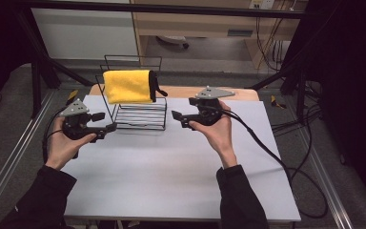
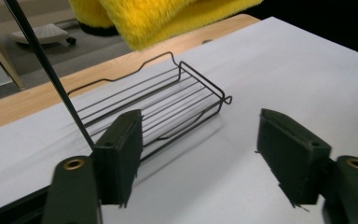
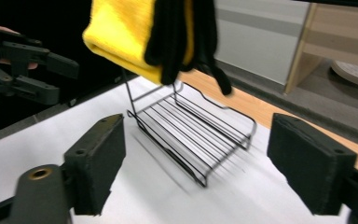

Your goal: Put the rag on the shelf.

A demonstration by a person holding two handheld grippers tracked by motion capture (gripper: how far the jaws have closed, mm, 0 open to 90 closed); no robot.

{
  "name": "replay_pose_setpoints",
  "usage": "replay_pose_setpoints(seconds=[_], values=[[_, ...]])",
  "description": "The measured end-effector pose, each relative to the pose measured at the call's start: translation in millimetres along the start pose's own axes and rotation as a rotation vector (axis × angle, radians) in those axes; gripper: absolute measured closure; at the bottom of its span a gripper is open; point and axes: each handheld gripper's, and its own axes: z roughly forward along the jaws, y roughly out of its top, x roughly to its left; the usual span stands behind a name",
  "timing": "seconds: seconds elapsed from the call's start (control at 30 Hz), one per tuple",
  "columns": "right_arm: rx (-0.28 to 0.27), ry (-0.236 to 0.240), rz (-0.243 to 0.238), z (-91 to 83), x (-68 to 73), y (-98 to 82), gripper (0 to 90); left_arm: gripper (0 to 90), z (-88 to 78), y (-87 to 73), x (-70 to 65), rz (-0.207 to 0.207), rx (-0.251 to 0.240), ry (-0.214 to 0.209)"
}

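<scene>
A yellow towel [image 1: 126,86] with a black edge strip [image 1: 155,88] hangs folded over the top rail of a black wire rack [image 1: 140,117] standing at the back of the white table cover. My left gripper [image 1: 106,122] is just left of the rack's base, open with nothing between its pads. My right gripper [image 1: 183,109] is a short way right of the rack, open and empty too. In the left gripper view the left gripper [image 2: 200,140] faces the rack [image 2: 168,102] with the towel [image 2: 158,18] above. From the right gripper [image 3: 196,144] I see rack [image 3: 191,135] and towel [image 3: 121,32].
A white sheet [image 1: 171,167] covers a wooden table [image 1: 238,93]. Each gripper trails a black cable [image 1: 276,157] off its side. Black frame posts [image 1: 38,81] stand at the back corners, and light cabinets [image 1: 195,24] behind.
</scene>
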Motion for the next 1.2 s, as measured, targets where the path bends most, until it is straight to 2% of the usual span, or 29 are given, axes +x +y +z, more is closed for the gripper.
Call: replay_pose_setpoints(seconds=[0.17,0.3,0.5,0.77,0.93,1.2], values=[[-0.018,-0.040,0.016,-21.3,-16.1,-17.2,12.6,20.1,4.5,-9.2,-4.5,0.000,0.017,-0.009],[-0.022,-0.043,0.025,-35.8,-26.7,-32.4,9.7,14.0,8.4,-17.5,-8.5,0.009,0.028,-0.015],[0.002,-0.057,0.043,-53.7,-38.1,-59.4,7.2,6.1,13.9,-30.4,-14.8,0.028,0.037,-0.011],[0.028,-0.061,0.071,-67.6,-46.0,-90.9,5.7,5.2,19.4,-50.2,-20.8,0.026,0.039,-0.011],[0.053,-0.059,0.079,-72.7,-48.8,-111.1,4.7,5.2,23.5,-63.8,-24.4,0.019,0.044,-0.026],[0.101,-0.061,0.102,-78.8,-52.2,-143.5,4.4,5.2,27.2,-85.5,-27.1,0.024,0.070,-0.033]])
